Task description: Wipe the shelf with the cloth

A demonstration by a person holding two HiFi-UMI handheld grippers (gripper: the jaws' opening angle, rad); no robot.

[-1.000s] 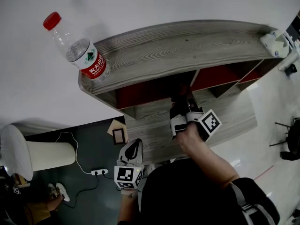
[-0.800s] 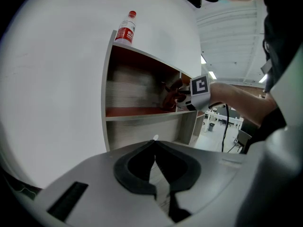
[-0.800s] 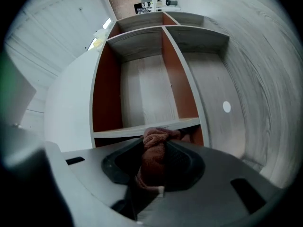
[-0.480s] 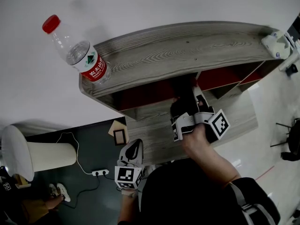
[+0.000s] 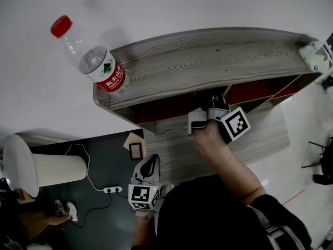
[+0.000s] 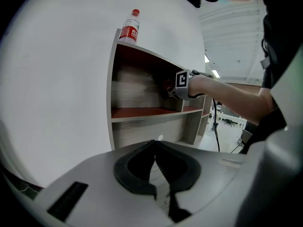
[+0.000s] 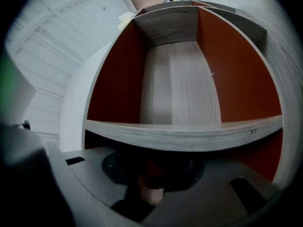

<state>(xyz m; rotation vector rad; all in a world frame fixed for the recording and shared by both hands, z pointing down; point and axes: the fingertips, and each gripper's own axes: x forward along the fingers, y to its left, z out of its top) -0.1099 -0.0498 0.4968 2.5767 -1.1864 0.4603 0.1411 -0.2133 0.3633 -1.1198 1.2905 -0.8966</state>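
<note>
Shelf [image 5: 208, 61]: grey wood-grain boards and red panels, set against a white wall.
Right gripper [image 5: 213, 104]: reaches in beneath the top board, jaws clamped on the cloth [image 7: 150, 176], a reddish wad just before a board's front edge. The bay beyond runs deep between red side walls.
Left gripper [image 6: 155, 148]: held low, well apart from the shelf, jaws together with nothing between.
Bottle [image 5: 96, 61]: red cap, stands on the top board's left end.

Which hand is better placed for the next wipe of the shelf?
Right. The right tongs grip the cloth at the shelf opening; the left tongs hang low outside it, shut and empty.
</note>
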